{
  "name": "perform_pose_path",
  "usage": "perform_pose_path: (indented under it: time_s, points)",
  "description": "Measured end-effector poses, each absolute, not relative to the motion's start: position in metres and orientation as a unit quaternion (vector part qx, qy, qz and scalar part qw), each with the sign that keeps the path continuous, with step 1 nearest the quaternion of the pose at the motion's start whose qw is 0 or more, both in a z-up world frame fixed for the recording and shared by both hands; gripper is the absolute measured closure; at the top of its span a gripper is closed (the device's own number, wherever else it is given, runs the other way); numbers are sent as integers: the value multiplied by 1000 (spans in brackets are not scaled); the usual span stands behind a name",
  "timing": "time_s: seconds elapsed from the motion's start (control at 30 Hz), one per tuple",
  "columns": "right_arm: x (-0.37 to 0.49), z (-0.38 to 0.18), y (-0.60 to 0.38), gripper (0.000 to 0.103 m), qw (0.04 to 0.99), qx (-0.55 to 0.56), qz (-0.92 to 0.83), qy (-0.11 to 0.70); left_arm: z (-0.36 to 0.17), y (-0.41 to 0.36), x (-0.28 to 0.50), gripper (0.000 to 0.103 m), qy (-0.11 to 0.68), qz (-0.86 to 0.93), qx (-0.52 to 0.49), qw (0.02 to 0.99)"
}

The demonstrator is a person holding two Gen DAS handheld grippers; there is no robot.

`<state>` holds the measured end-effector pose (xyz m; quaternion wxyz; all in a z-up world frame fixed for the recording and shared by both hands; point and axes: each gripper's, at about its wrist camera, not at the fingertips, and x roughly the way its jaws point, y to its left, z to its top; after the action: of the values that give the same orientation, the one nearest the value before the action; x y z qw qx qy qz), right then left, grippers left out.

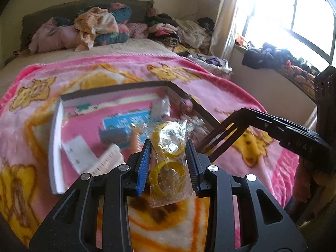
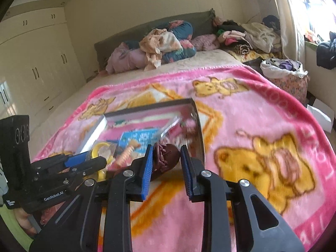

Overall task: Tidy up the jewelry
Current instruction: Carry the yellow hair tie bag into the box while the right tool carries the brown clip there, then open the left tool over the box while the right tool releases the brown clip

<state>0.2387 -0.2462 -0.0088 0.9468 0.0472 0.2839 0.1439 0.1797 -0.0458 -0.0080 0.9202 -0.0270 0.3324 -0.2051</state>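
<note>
My left gripper [image 1: 168, 145] is shut on a clear plastic bag of yellow rings [image 1: 169, 157] and holds it above the pink blanket, just in front of the open box [image 1: 56, 126]. My right gripper [image 2: 164, 151] is shut on a maroon hair tie bundle [image 2: 164, 160] near the box's right wall [image 2: 198, 130]. The box holds a blue card [image 1: 126, 121], a peach spiral hair tie [image 1: 135, 141], a white comb [image 1: 109, 159] and small trinkets. The left gripper with the bag also shows in the right wrist view [image 2: 92, 157].
The pink cartoon blanket [image 2: 262, 126] covers the bed. Piles of clothes [image 1: 94, 27] lie at the headboard and along the right side. A bag of clothes [image 2: 285, 71] sits by the bed. A window sill with clothes [image 1: 273, 56] is at right. Wardrobes [image 2: 42, 63] stand at left.
</note>
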Motion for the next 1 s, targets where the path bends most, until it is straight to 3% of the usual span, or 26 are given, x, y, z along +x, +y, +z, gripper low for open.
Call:
perform_pose_path:
  time_s: [1.0]
  points:
    - [303, -46, -219, 82, 932, 42, 143, 332, -39, 0, 235, 78, 355, -136, -64, 923]
